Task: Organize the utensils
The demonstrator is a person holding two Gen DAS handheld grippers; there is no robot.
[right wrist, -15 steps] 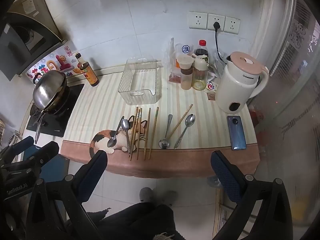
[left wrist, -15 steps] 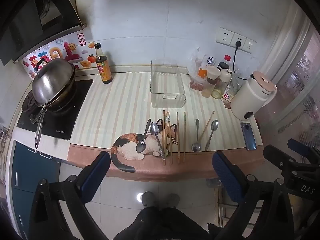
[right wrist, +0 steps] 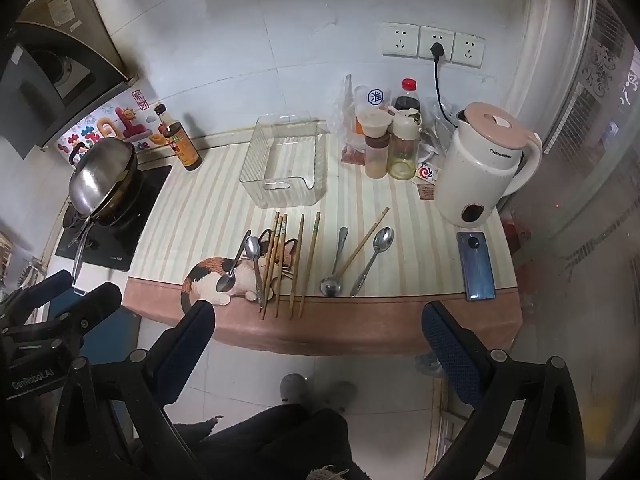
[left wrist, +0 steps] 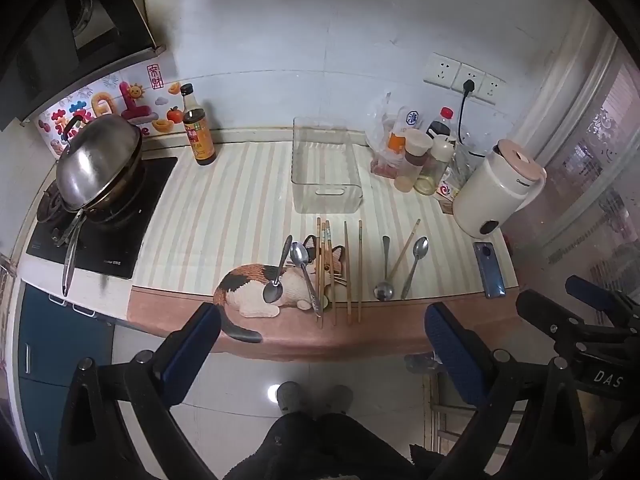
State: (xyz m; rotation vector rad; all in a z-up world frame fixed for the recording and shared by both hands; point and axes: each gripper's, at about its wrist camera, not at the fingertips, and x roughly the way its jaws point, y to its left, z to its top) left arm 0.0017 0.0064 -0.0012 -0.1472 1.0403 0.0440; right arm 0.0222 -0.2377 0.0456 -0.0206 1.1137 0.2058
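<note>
Since nothing on the counter has shifted from a moment ago, the sorting has not begun: I hold my left gripper [left wrist: 320, 340] and right gripper [right wrist: 316, 334] wide and empty, short of the near edge. The chopsticks [left wrist: 332, 272] and spoons [left wrist: 414, 258] lie loose, near the empty clear bin [left wrist: 326, 196] just beyond them.

Left claw [left wrist: 320, 344], right claw [right wrist: 316, 340] — spread wide, empty.
</note>
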